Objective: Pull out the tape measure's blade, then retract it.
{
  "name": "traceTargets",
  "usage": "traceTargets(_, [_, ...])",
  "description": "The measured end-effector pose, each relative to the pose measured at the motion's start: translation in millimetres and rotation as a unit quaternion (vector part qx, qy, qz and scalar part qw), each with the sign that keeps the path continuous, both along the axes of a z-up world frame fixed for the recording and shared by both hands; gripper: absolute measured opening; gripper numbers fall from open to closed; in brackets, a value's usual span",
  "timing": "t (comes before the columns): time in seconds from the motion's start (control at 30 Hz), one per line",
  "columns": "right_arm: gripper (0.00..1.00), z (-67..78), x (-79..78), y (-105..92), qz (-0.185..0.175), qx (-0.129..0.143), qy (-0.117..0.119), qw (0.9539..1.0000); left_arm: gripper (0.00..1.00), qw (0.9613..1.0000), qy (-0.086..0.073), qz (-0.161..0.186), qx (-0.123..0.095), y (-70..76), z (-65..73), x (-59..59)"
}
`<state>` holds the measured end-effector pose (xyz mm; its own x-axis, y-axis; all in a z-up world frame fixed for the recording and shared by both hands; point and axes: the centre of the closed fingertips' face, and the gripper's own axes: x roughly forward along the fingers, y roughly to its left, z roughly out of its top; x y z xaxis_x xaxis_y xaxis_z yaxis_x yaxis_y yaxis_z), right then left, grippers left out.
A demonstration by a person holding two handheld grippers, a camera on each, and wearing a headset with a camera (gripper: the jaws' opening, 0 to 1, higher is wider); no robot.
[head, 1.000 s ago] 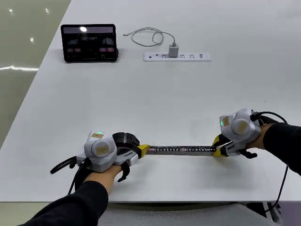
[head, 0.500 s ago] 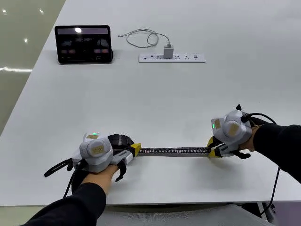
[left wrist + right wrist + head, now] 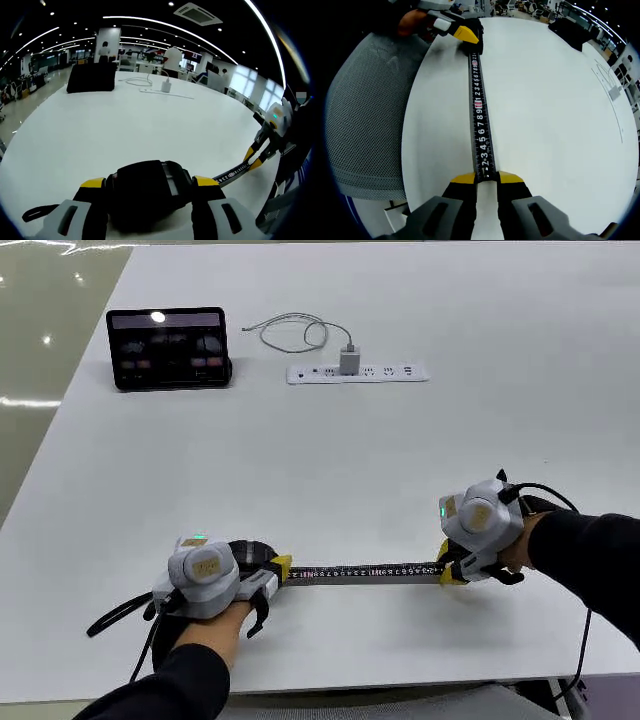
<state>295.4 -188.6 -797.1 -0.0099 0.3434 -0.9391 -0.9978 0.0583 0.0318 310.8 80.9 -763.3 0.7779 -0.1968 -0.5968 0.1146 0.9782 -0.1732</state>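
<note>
A black tape measure case (image 3: 250,556) (image 3: 148,192) rests on the white table, with my left gripper (image 3: 268,575) (image 3: 150,184) shut on its sides. Its dark numbered blade (image 3: 362,571) (image 3: 480,115) (image 3: 233,172) runs flat over the table toward the right. My right gripper (image 3: 447,567) (image 3: 486,178) is shut on the blade's tip. In the right gripper view the blade stretches straight away to the case (image 3: 471,36) in the left gripper (image 3: 462,32) at the top.
A dark tablet (image 3: 167,347) stands at the far left of the table (image 3: 330,470). A white power strip (image 3: 357,372) with a plugged charger and a coiled cable (image 3: 290,332) lies beyond the middle. The table's near edge (image 3: 400,680) runs just behind both hands.
The stretch of blade between the grippers has shortened a little, the right gripper having come slightly toward the left one. The head camera has tilted, shifting the whole picture.
</note>
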Motion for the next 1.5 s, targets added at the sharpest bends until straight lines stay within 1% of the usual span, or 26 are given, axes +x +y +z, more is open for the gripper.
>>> traceTargets(0.07, [0.1,0.1,-0.1,-0.6,0.006,0.006,0.0,1.0,0.64,1.0,0.0,-0.002,0.006,0.2,-0.4,-0.2])
traceTargets(0.2, [0.1,-0.1,-0.2,-0.5,0.002,0.012,-0.001,0.9999,0.63,0.9999,0.003,-0.006,0.013,0.7,-1.5,-0.2])
traceTargets(0.27, [0.1,-0.1,-0.3,-0.2,-0.004,0.012,0.0,0.9999,0.63,0.9998,0.006,-0.008,0.015,0.6,-1.7,-0.5])
traceTargets(0.3, [0.1,0.1,-0.4,0.0,-0.005,0.012,0.0,0.9999,0.63,0.9996,0.009,-0.013,0.022,0.8,-2.6,-1.6])
traceTargets(0.4, [0.1,0.2,-0.9,1.2,-0.004,0.008,-0.001,1.0,0.62,0.9997,0.01,-0.011,0.02,0.8,-3.2,-2.0])
traceTargets(0.63, [0.1,0.2,-0.5,2.7,-0.007,0.008,-0.002,0.9999,0.62,0.9997,0.01,-0.012,0.02,0.9,-3.5,-1.9])
traceTargets(0.83, [0.1,0.1,-0.9,5.7,-0.01,0.01,-0.002,0.9999,0.62,0.9996,0.008,-0.015,0.021,0.5,-3.2,-1.6])
traceTargets(1.5, [0.1,0.0,-1.0,16.0,-0.012,0.01,0.0,0.9999,0.63,0.9994,0.011,-0.02,0.027,-0.4,-4.2,-1.5])
